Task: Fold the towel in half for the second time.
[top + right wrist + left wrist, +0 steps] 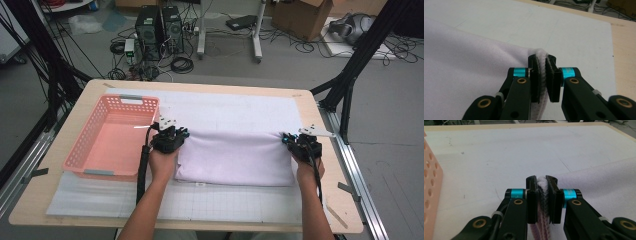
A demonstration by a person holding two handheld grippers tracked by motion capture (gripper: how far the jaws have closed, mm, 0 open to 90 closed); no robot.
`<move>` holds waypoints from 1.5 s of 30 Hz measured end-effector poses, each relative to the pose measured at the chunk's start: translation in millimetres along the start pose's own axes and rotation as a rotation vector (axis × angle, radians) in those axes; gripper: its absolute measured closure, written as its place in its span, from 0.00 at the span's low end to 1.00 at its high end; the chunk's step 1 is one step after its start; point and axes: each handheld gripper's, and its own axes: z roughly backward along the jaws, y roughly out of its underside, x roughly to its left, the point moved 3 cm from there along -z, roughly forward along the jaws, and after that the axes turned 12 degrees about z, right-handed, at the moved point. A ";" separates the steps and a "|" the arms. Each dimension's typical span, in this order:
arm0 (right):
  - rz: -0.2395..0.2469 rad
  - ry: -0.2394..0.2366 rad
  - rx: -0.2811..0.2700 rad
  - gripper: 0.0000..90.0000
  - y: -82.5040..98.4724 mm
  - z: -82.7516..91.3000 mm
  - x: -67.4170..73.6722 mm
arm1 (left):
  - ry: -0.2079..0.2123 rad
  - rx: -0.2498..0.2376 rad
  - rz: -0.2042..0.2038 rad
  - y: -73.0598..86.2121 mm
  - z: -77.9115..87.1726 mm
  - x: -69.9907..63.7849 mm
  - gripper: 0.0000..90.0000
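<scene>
A wooden table (70, 190) filled the middle of the high view, covered by a white gridded mat (240, 112). A folded pale towel (235, 157) lay at the mat's centre, a pink basket (112, 137) beside it at left. The left gripper (171, 136) was clamped on the towel's upper left corner, the right gripper (301, 145) on its upper right corner. Across the top, the grey floor (390, 115) held 2 computer towers (160, 27), cables and cardboard boxes (305, 17).
</scene>
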 end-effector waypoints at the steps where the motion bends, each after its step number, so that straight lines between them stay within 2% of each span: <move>1: -0.009 0.006 0.002 0.92 -1.3 -2.9 -0.4 | -0.008 -0.005 -0.002 1.2 -1.7 -0.6 0.87; 2: -0.022 0.008 0.016 0.87 -1.2 -5.6 -0.4 | -0.015 0.011 -0.006 3.2 -2.8 -1.4 0.80; 4: -0.048 0.021 0.053 0.64 2.2 -9.3 -0.4 | 0.003 0.042 -0.006 8.1 -0.9 -2.0 0.62; 5: -0.058 0.024 0.057 0.62 3.7 -8.8 -0.4 | 0.009 0.031 -0.018 10.3 2.1 -1.8 0.57; 6: -0.056 0.019 0.043 0.63 4.9 -6.1 -0.2 | 0.014 0.027 -0.025 12.0 5.8 -1.5 0.56; 7: -0.052 0.013 0.032 0.63 5.6 -3.3 0.0 | 0.018 0.028 -0.036 13.2 9.4 -0.7 0.56; 9: -0.038 -0.003 0.019 0.66 6.9 3.4 1.2 | 0.052 0.060 -0.049 14.7 16.2 -2.0 0.58; 12: -0.013 -0.075 0.000 0.68 9.7 13.1 6.9 | 0.112 0.041 -0.081 20.8 29.3 -9.1 0.66; 13: -0.004 -0.090 -0.001 0.68 11.5 15.7 9.7 | 0.127 0.064 -0.093 24.2 32.1 -11.3 0.68; 15: 0.001 -0.143 0.004 0.70 17.4 19.8 15.3 | 0.149 0.104 -0.120 33.4 36.3 -15.3 0.72; 17: 0.020 -0.183 0.018 0.74 25.2 22.9 22.2 | 0.166 0.115 -0.139 44.1 40.6 -18.5 0.78; 18: 0.019 -0.215 0.027 0.75 29.7 23.8 25.9 | 0.173 0.130 -0.145 49.0 42.0 -19.1 0.79; 21: 0.042 -0.264 0.073 0.74 43.2 28.3 37.7 | 0.178 0.167 -0.158 62.4 46.3 -18.3 0.80; 24: 0.074 -0.232 0.088 0.71 54.1 37.0 39.9 | 0.177 0.173 -0.179 69.3 53.1 -15.5 0.80; 26: 0.117 -0.194 0.095 0.71 59.4 44.0 37.3 | 0.173 0.182 -0.204 71.8 57.2 -14.9 0.80; 27: 0.117 -0.184 0.090 0.71 62.4 47.0 35.5 | 0.171 0.181 -0.207 73.1 59.7 -14.2 0.80; 29: 0.094 -0.167 0.083 0.69 69.8 52.7 29.5 | 0.167 0.172 -0.211 75.3 64.3 -12.4 0.82; 30: 0.054 -0.171 0.076 0.68 73.1 54.5 26.1 | 0.166 0.167 -0.203 75.8 65.6 -11.9 0.82; 31: 0.037 -0.170 0.071 0.68 73.9 56.9 24.0 | 0.162 0.167 -0.204 75.8 66.9 -11.6 0.82; 34: 0.042 -0.154 0.046 0.68 72.4 64.2 25.1 | 0.170 0.151 -0.180 75.0 70.1 -10.7 0.81; 36: 0.017 -0.155 0.020 0.64 69.7 70.9 24.5 | 0.181 0.131 -0.134 72.0 73.3 -8.2 0.71; 39: -0.010 -0.155 -0.021 0.58 66.6 84.2 23.8 | 0.220 0.089 -0.123 67.3 81.1 -7.2 0.65; 41: -0.002 -0.152 -0.055 0.54 66.6 93.5 25.6 | 0.257 0.050 -0.115 64.4 86.3 -9.1 0.56; 43: 0.011 -0.149 -0.063 0.49 67.7 100.6 27.7 | 0.267 0.038 -0.108 63.9 89.4 -10.2 0.43; 44: 0.019 -0.144 -0.069 0.45 68.1 103.1 28.7 | 0.275 0.035 -0.116 64.6 91.0 -11.1 0.38; 45: 0.021 -0.141 -0.073 0.41 67.9 105.5 30.0 | 0.265 0.035 -0.132 65.4 92.0 -11.7 0.31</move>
